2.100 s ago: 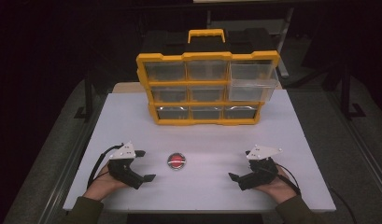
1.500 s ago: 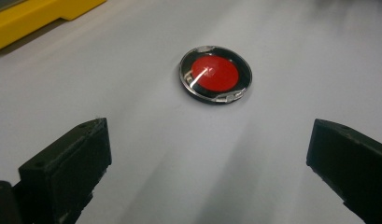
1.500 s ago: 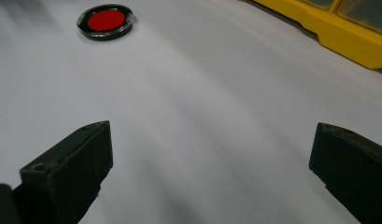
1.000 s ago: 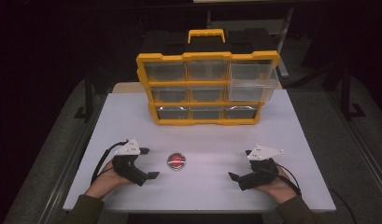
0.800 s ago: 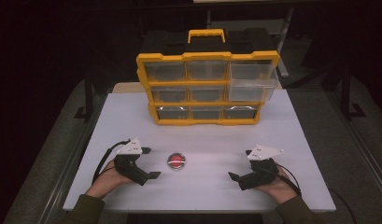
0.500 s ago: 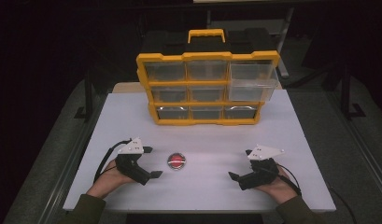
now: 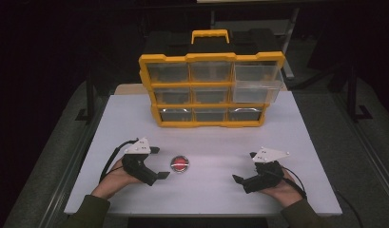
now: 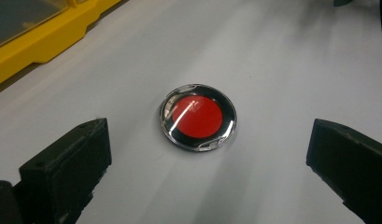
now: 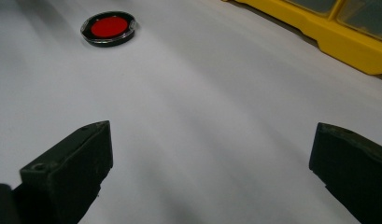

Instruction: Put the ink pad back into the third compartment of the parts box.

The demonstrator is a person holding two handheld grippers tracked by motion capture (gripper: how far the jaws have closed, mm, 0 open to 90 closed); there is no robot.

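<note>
Round red disc (image 8: 198,116) flat on the white table (image 7: 296,128), just ahead of the wide-open left gripper (image 7: 155,162). Right gripper (image 7: 243,167) open too, much farther away.

I can't tell what is inside the yellow box's (image 7: 211,90) little drawers. In both gripper views the picture's edge cuts the box off, and my jaws too.

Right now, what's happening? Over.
Left hand-held gripper open, facing red disc. Right hand-held gripper open, off to the side. Nothing between left gripper and disc.
</note>
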